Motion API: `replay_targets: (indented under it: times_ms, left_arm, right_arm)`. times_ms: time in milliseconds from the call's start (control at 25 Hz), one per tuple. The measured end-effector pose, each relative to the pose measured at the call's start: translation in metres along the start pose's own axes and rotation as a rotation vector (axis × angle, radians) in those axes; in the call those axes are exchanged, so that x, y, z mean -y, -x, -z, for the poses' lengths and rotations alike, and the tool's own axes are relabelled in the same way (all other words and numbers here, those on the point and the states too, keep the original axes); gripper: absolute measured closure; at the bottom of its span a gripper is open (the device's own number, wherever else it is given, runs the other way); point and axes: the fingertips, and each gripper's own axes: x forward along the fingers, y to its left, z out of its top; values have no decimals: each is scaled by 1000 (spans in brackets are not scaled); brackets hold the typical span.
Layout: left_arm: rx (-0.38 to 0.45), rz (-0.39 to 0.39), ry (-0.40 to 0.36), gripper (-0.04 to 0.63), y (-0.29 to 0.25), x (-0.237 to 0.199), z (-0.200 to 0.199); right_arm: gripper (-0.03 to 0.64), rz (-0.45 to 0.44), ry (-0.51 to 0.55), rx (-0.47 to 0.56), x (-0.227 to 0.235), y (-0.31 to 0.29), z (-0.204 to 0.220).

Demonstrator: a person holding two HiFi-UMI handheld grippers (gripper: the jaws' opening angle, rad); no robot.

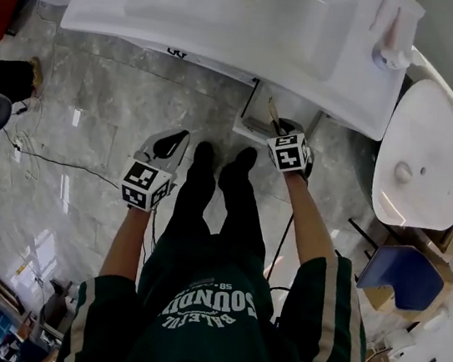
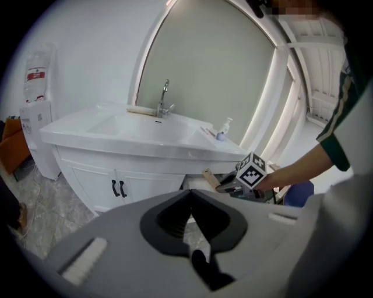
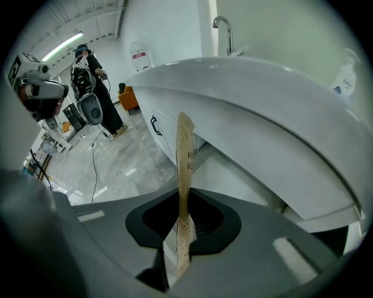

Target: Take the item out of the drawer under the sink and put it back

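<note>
The right gripper's [image 3: 184,205] jaws pinch one thin tan packet [image 3: 185,157], which stands upright just under the sink's [image 1: 193,11] front edge, over the one open drawer [image 1: 250,122]. That arm reaches out, its gripper tilted steeply down. The left gripper's [image 2: 190,202] jaws are together and empty; it hangs in front of the sink, angled gently down. The sink cabinet carries two black handles [image 2: 119,188].

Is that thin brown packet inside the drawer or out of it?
Out. The right gripper is shut on the packet, which sticks up free in front of the sink, above the drawer.
</note>
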Motion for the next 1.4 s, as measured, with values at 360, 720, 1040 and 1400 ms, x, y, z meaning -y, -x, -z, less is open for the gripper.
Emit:
replay_targets:
  times_ms: [360, 720, 1040, 1400]
  left_arm:
    - [-1, -34, 70, 545, -15, -12, 18]
    - [-25, -47, 104, 545, -20, -20, 36]
    - [-25, -53, 102, 545, -14, -27, 35]
    - [1, -20, 60, 545, -7, -19, 14]
  right_arm:
    - [569, 4, 21, -130, 24, -69, 19]
    - [569, -25, 40, -266, 27, -110, 38]
    - [562, -30, 36, -320, 24, -119, 44]
    - [552, 8, -12, -238, 24, -84, 29]
